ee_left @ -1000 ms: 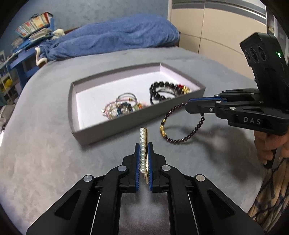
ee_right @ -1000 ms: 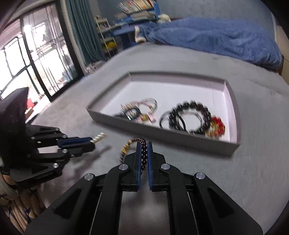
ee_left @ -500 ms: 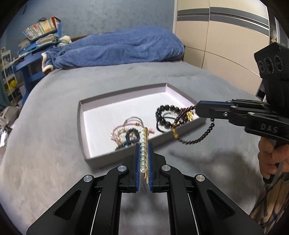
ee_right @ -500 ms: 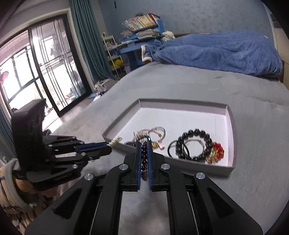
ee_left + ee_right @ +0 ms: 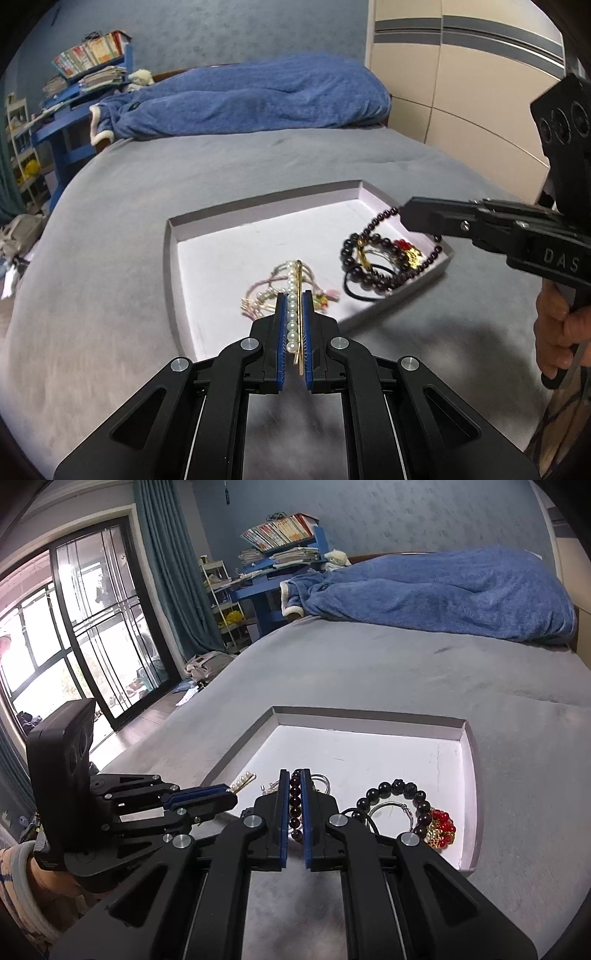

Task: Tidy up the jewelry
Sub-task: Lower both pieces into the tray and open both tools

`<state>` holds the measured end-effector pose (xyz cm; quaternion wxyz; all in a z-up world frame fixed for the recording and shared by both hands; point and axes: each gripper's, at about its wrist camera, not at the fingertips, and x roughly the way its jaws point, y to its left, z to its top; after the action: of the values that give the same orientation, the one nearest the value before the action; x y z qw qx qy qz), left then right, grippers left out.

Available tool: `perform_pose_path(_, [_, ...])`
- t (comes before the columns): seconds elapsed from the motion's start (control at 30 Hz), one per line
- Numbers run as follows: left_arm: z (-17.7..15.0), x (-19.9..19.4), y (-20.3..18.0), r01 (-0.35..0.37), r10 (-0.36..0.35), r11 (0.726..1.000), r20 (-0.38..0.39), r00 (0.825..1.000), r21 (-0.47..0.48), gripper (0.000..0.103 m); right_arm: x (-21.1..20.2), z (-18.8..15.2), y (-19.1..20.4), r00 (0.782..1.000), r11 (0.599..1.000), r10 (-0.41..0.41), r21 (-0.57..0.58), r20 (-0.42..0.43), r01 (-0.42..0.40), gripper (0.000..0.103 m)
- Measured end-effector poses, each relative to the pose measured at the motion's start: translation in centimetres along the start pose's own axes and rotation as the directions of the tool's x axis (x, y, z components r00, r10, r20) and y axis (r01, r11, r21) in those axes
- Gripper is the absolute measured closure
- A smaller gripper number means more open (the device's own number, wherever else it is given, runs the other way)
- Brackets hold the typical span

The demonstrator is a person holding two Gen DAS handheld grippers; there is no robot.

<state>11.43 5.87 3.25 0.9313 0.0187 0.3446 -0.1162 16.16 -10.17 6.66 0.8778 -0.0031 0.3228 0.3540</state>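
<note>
A grey tray (image 5: 173, 254) with a white floor lies on the bed; it also shows in the right wrist view (image 5: 469, 768). My left gripper (image 5: 294, 295) is shut on a pearl hair clip (image 5: 293, 295) and holds it over the tray's near edge, above thin pink bracelets (image 5: 266, 291). My right gripper (image 5: 294, 775) is shut on a dark bead bracelet (image 5: 295, 805), which hangs over the tray's right side (image 5: 380, 221). A black bead bracelet (image 5: 402, 790) and red-gold beads (image 5: 441, 827) lie in the tray.
The grey bed cover (image 5: 129, 206) surrounds the tray. A blue blanket (image 5: 240, 99) lies at the far end. A wardrobe (image 5: 461, 85) stands to the right. A glass door (image 5: 74, 627) and a blue shelf with books (image 5: 280, 554) are to the left.
Both grippers have lifted their items off the bed cover and moved forward over the tray. The dark bead bracelet now hangs above the tray's right side.
</note>
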Motion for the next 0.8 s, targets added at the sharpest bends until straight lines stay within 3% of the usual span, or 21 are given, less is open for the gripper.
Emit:
perform_pose_path(0.33, [0.7, 2.2, 1.0, 0.006, -0.007, 0.999, -0.041, 0.999, -0.032, 0.095, 2.6, 0.1, -0.7, 0.997, 1.000, -0.004, -0.002, -0.080, 0.004, 0.097])
perform_pose_path(0.8, [0.5, 3.9, 1.4, 0.000, -0.004, 0.999, -0.097, 0.995, -0.044, 0.095, 4.0, -1.5, -4.4, 0.978, 0.987, -0.141, 0.055, -0.153, 0.151, 0.097])
